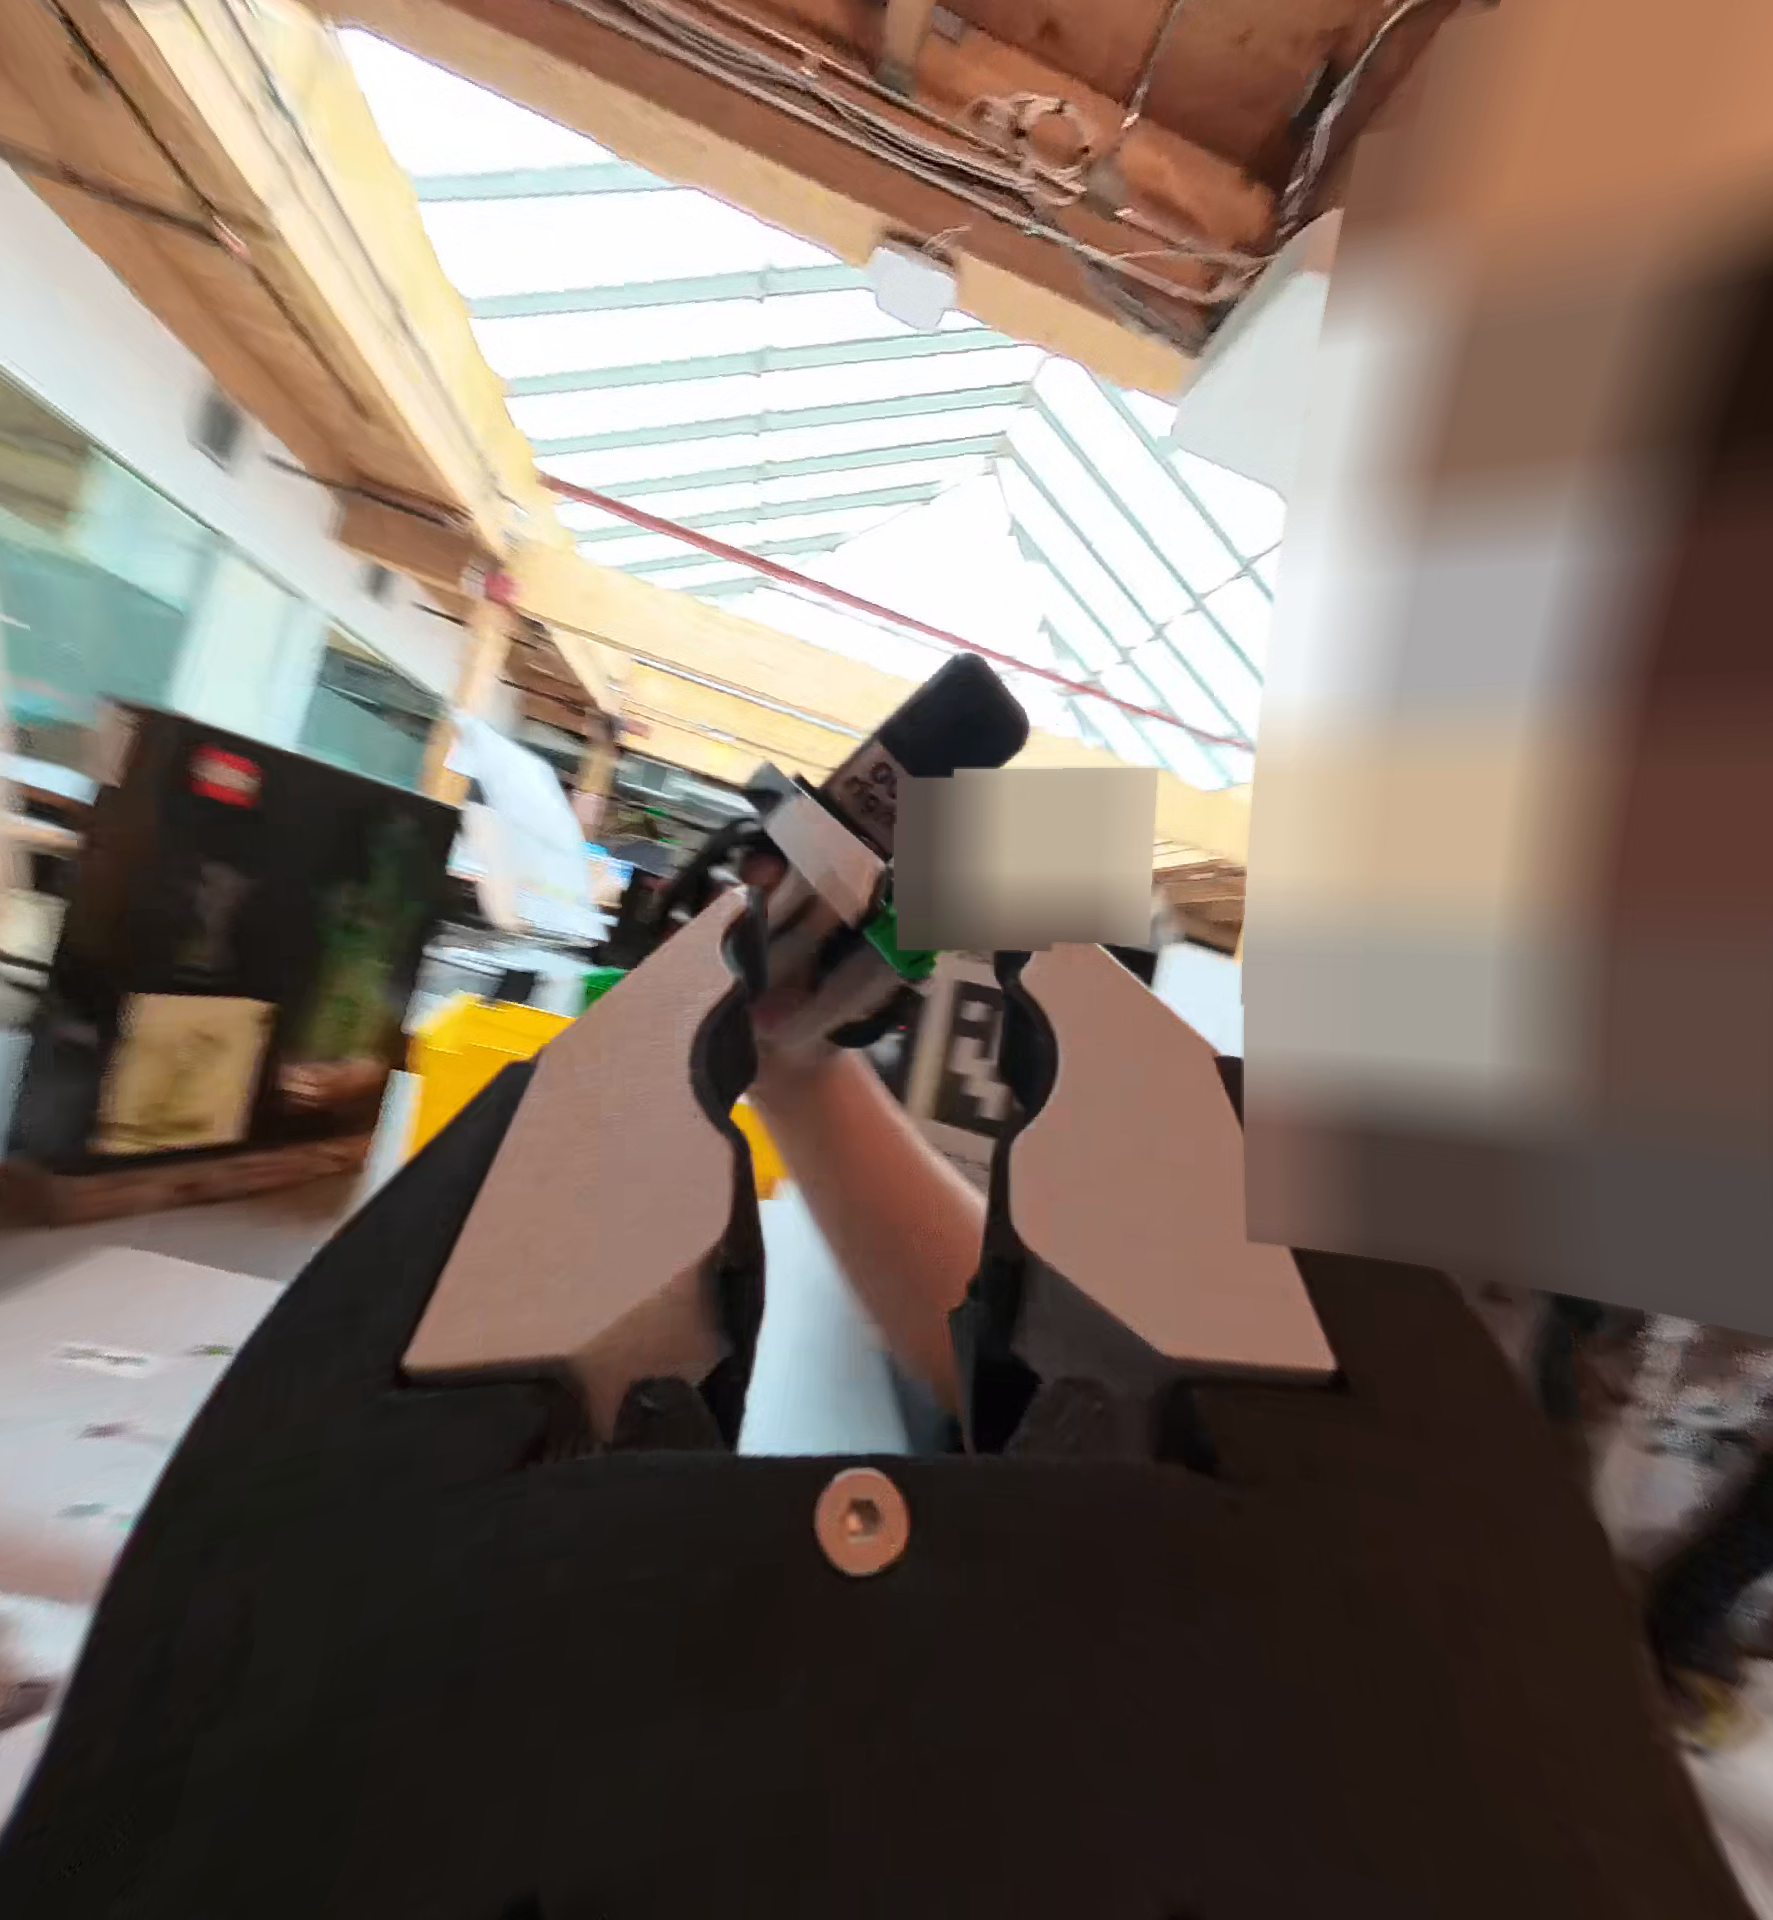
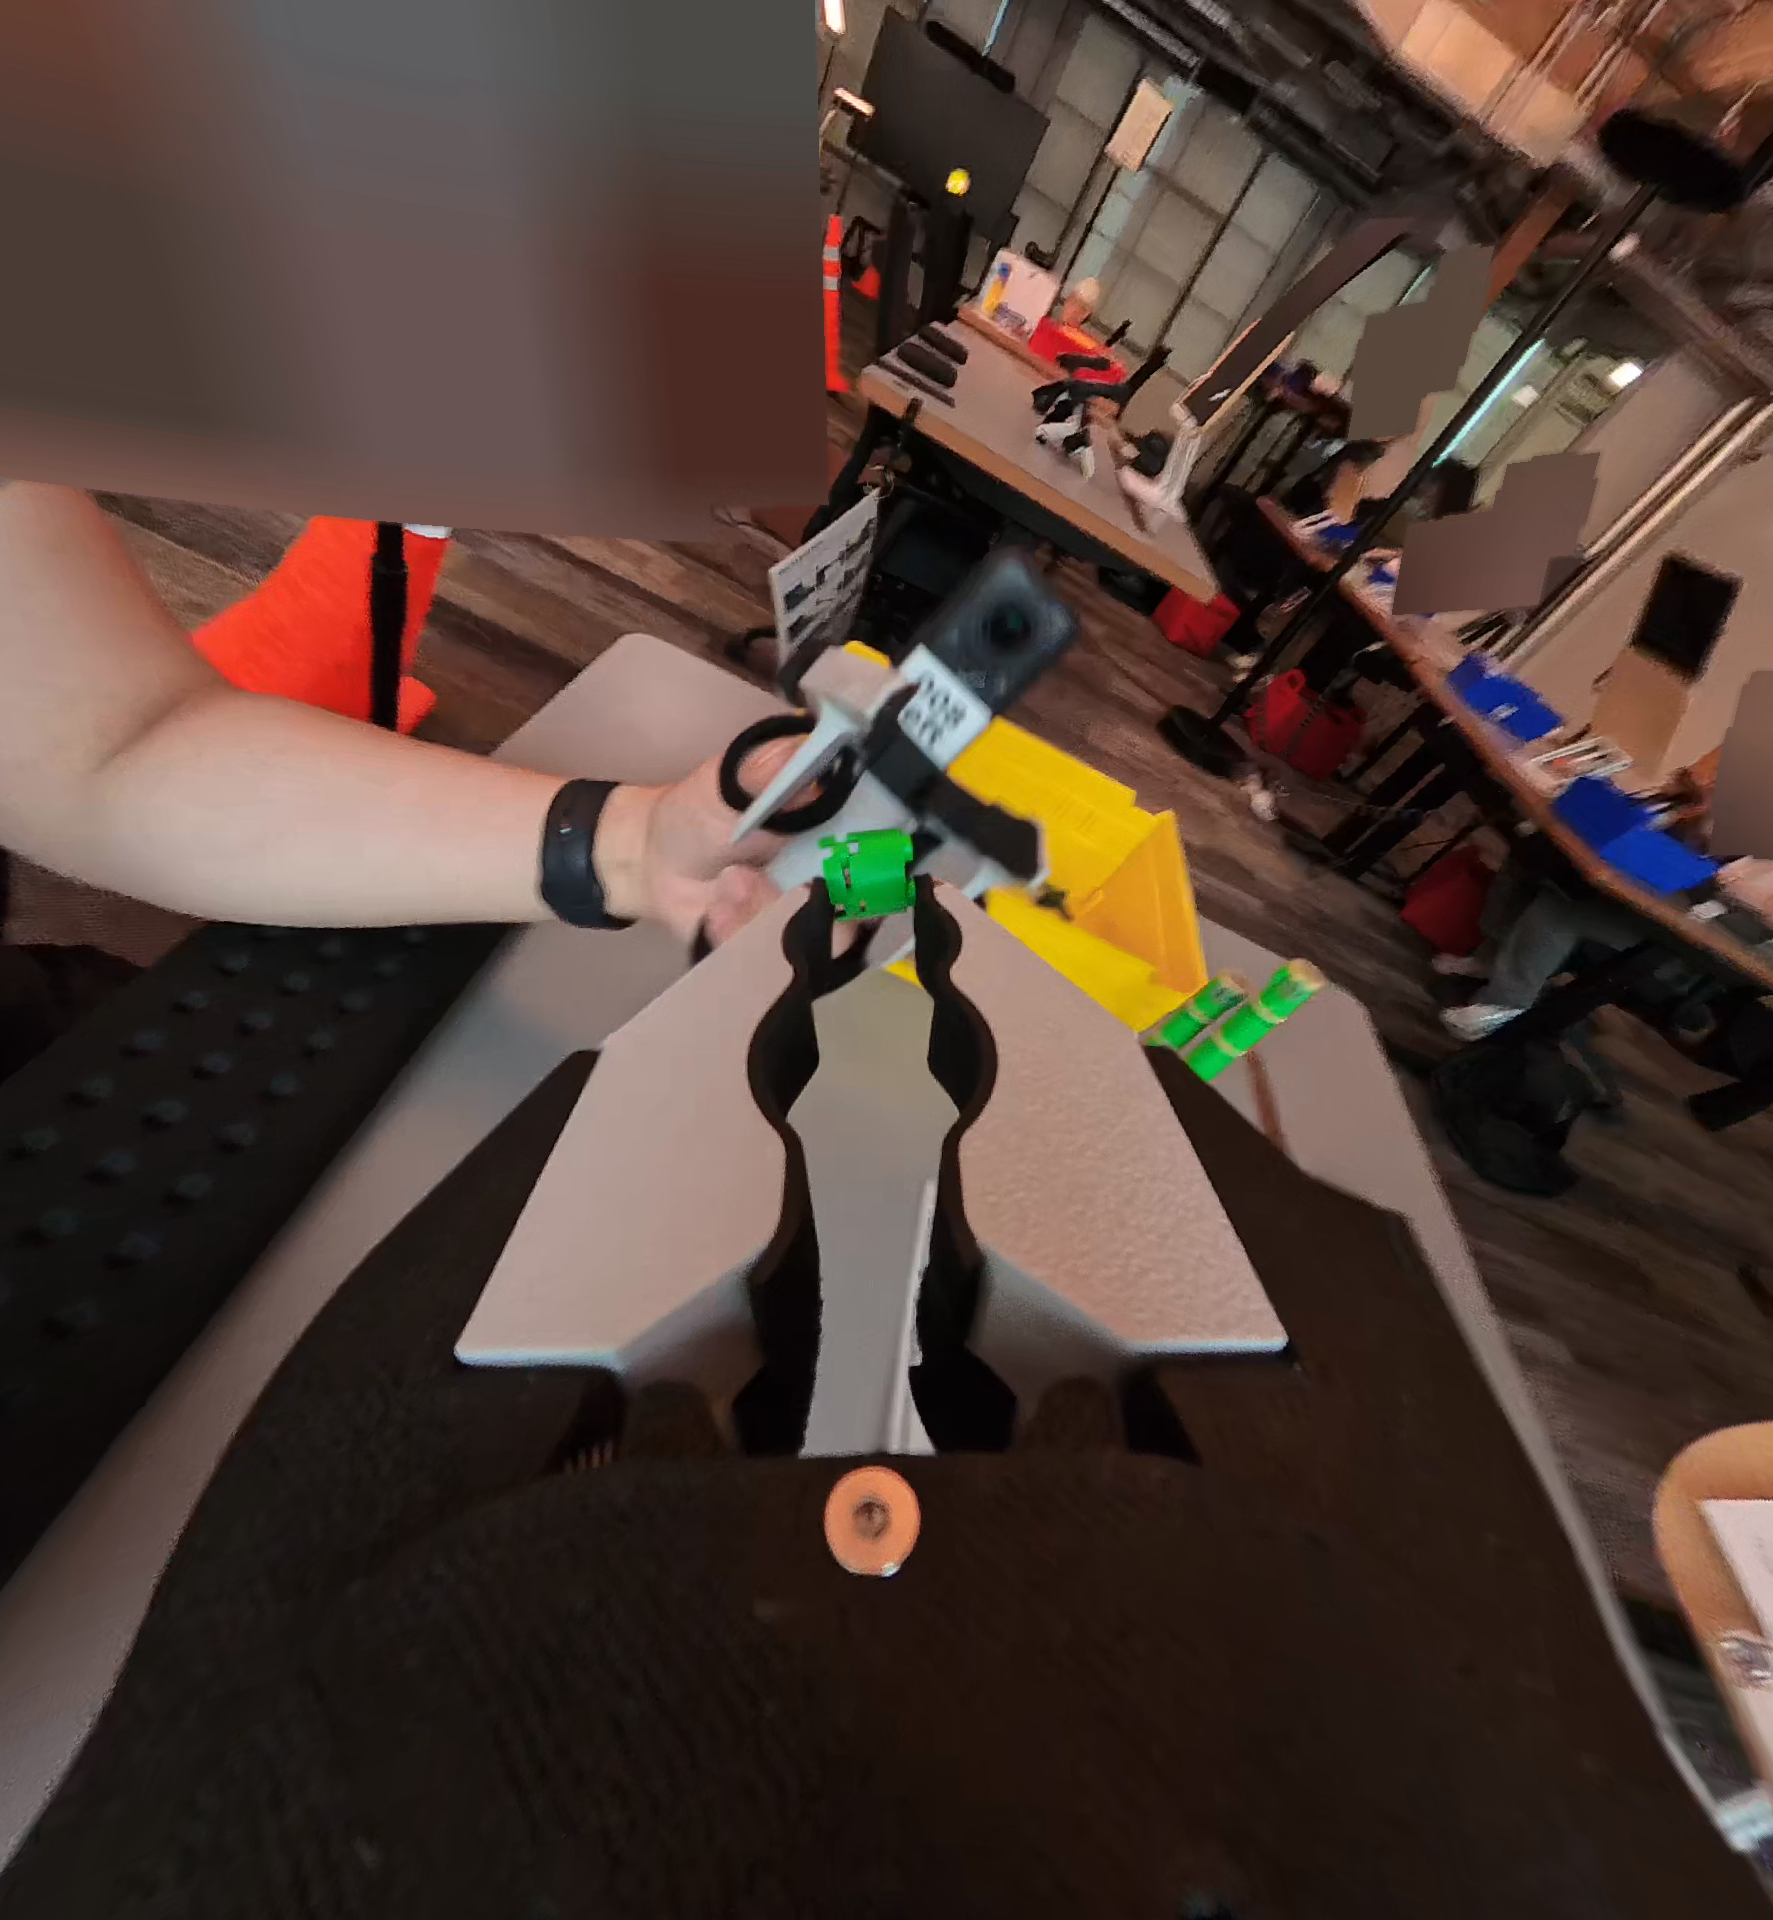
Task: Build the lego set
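- The right gripper [image 2: 866, 914] is raised off the table [image 2: 643, 686], its two fingers drawn in around a small green lego piece [image 2: 866, 875] pinched at the tips.
- The left gripper [image 1: 866, 961] points upward toward the skylight [image 1: 757, 343]; its fingers stand spread with a clear gap and nothing between them.
- Facing it, the other tool sits in a person's hand [image 2: 690, 852], forearm stretched level and a black wristband [image 2: 575, 854] on the wrist.
- The green piece appears in the left wrist view just beyond the fingertips.
- More green pieces [image 2: 1230, 1013] lie on the table beside a yellow bin [image 2: 1090, 831].
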Motion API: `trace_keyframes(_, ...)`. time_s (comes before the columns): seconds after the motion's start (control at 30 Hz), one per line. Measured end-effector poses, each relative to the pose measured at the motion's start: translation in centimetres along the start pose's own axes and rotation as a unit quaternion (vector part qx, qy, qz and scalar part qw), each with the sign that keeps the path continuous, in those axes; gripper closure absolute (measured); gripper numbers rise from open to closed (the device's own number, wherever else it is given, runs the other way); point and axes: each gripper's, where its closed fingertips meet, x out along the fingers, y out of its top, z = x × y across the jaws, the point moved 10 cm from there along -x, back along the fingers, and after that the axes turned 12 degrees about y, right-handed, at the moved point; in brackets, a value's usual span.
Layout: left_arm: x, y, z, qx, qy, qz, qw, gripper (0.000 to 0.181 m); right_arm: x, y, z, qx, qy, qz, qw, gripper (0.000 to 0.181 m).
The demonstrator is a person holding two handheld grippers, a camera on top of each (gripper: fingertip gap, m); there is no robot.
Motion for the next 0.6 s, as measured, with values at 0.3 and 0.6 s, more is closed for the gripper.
trace_keyframes(0.3,1.6,-1.9,3.9,0.324,0.119,-0.101,0.933,0.146,-0.3,-0.1,-0.8,0.011,-0.015,-0.128,0.992,0.166)
trace_keyframes(0.6,1.6,-2.5,4.2,0.372,0.121,-0.102,0.915,0.167,0.5,-0.1,-1.2,0.002,0.006,-0.146,0.989,0.166)
